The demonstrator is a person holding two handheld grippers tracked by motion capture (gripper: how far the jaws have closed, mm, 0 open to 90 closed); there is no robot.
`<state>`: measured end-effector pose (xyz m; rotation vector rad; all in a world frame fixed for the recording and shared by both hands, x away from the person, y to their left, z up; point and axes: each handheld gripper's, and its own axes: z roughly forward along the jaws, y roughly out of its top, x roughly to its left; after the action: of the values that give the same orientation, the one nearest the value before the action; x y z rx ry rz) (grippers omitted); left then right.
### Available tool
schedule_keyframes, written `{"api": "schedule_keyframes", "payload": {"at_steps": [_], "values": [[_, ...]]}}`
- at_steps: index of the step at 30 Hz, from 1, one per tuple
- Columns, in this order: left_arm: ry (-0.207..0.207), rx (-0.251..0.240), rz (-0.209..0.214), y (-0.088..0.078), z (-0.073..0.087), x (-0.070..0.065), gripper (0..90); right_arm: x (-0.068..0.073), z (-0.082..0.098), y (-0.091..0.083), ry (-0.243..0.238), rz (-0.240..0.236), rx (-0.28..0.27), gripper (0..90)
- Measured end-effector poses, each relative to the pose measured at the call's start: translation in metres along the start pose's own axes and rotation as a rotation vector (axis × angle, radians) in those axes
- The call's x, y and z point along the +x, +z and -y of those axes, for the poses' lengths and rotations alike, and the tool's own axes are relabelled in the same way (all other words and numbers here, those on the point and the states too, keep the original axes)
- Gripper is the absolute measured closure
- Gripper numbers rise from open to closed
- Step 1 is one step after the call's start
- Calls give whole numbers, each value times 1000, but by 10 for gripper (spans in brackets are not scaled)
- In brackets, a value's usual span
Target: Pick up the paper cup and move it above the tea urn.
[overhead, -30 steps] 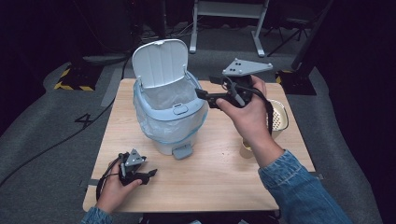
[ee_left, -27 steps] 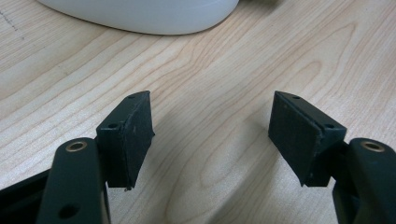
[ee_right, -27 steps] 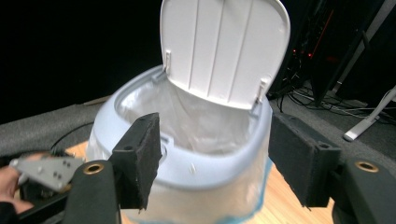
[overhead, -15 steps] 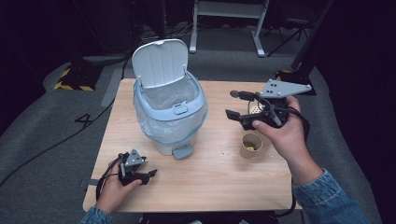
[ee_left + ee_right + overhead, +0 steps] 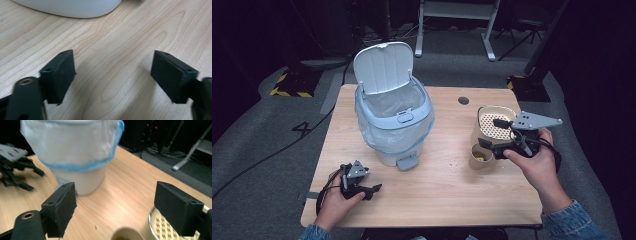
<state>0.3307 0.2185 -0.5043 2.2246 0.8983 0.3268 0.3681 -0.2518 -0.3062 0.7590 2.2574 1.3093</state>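
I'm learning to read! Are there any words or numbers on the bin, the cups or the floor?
"4": a big dark mark that reads like this number, on the grey carpet floor left of the light wooden table.
No words can be read on the pale blue pedal bin with its white lid open, the small brown paper cup or the tan bowl with a dotted strainer insert.

A wooden table (image 5: pixel 447 200) carries everything. On it stand a lined bin (image 5: pixel 393 125), a paper cup (image 5: pixel 480 157) and a strainer (image 5: pixel 493 125).
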Motion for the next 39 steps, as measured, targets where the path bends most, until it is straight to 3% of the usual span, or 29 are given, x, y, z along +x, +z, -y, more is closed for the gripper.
{"api": "schedule_keyframes", "payload": {"at_steps": [4, 11, 15, 19, 26, 31, 35, 37, 39], "values": [[6, 5, -1, 1, -1, -1, 146, -5, 24, 0, 13, 31, 18, 189], [-6, 5, -13, 1, -1, 0, 146, -15, 66, 6, 69, 33, 60, 179], [4, 6, -6, 0, 0, 3, 147, -15, 88, 9, 74, 76, 74, 172], [-4, 4, -9, 0, 0, 8, 147, -15, 109, 13, 105, 56, 82, 163], [-6, 5, -12, 0, 0, 9, 147, -11, 134, 20, 134, 35, 95, 160], [-6, 5, -12, 0, 0, 9, 147, -12, 149, 35, 160, 26, 124, 159], [-6, 5, -13, 0, 0, 9, 147, -14, 156, 51, 188, 48, 156, 163], [-6, 5, -13, 0, 0, 9, 147, -15, 159, 59, 186, 30, 162, 228], [-6, 5, -14, 0, 0, 9, 147, -16, 161, 66, 187, 35, 158, 213]]}}
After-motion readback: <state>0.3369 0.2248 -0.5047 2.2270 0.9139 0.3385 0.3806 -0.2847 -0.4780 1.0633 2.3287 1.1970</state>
